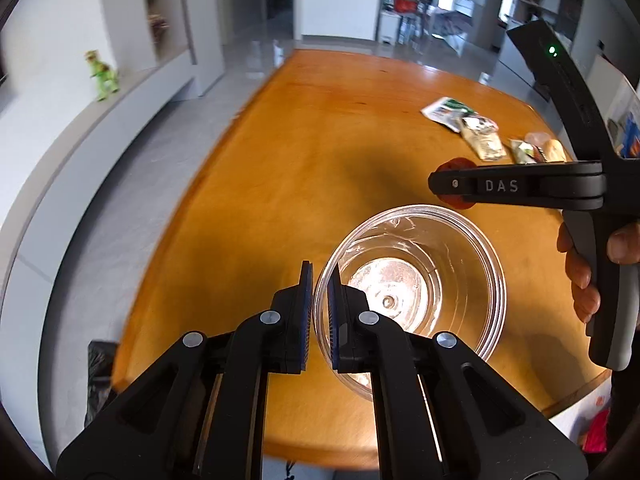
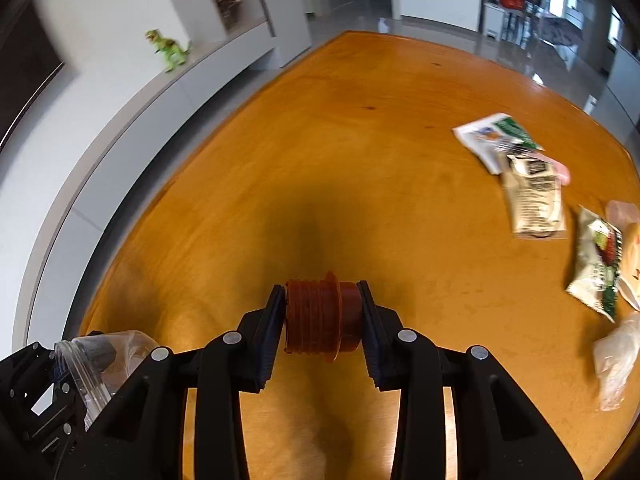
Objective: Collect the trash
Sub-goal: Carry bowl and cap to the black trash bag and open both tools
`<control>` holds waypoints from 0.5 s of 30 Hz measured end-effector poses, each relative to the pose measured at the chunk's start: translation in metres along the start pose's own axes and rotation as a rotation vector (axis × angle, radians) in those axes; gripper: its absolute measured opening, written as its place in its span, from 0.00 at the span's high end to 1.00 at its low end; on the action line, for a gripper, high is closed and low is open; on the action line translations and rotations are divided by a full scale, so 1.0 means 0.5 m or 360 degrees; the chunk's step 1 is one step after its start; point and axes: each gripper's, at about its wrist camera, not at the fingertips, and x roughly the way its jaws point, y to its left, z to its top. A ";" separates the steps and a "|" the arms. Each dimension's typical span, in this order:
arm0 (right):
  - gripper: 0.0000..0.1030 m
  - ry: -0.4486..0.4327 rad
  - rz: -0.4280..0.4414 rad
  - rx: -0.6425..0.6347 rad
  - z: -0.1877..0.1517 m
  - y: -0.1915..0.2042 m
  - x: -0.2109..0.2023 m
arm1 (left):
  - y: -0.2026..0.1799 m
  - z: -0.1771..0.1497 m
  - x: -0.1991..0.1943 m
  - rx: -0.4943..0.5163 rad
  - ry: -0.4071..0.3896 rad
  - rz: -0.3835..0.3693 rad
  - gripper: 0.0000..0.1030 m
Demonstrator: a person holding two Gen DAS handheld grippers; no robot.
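Left wrist view: we see the left gripper (image 1: 320,312) clamped on the near rim of a clear cup (image 1: 412,280), one pad inside the wall, one outside, cup mouth facing the camera and held above the table (image 1: 280,160). The right gripper (image 1: 456,185) comes in from the right side, above and just beyond the cup, with a red cap (image 1: 456,168) showing around its tip; from here we cannot tell how its fingers stand. A hand (image 1: 580,276) wraps the right gripper's handle at the right edge. Far right on the table lies a row of trash: a white-green packet (image 1: 446,112), a beige packet (image 1: 482,138) touching it, then a small green wrapper (image 1: 524,151) by something pale and blurred. A green dinosaur (image 1: 102,74) stands on the grey ledge at left. A black bag (image 1: 100,376) shows below the table's near-left edge. Right wrist view: we see the right gripper (image 2: 323,316) pinching the red cap (image 2: 320,316) sideways between both pads, threaded end toward the left pad, held above the table (image 2: 320,160). The cup (image 2: 96,356) sits low left, in the left gripper (image 2: 60,380), just beside the right gripper's arm. Trash on the right: white-green packet (image 2: 496,136), beige packet (image 2: 534,200) overlapping it, green wrapper (image 2: 598,260) nearer, a clear plastic piece (image 2: 616,360) nearest, all well apart from the cap. Dinosaur (image 2: 170,50) on the ledge upper left.
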 end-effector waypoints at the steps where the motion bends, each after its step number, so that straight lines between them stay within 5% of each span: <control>1: 0.63 0.0005 0.0014 -0.0025 -0.006 0.027 0.001 | 0.019 -0.014 -0.012 -0.0029 -0.0015 0.0019 0.94; 15: 0.64 0.0118 0.0222 -0.0467 -0.084 0.366 0.047 | 0.266 -0.233 -0.136 -0.0457 -0.0037 0.0356 0.94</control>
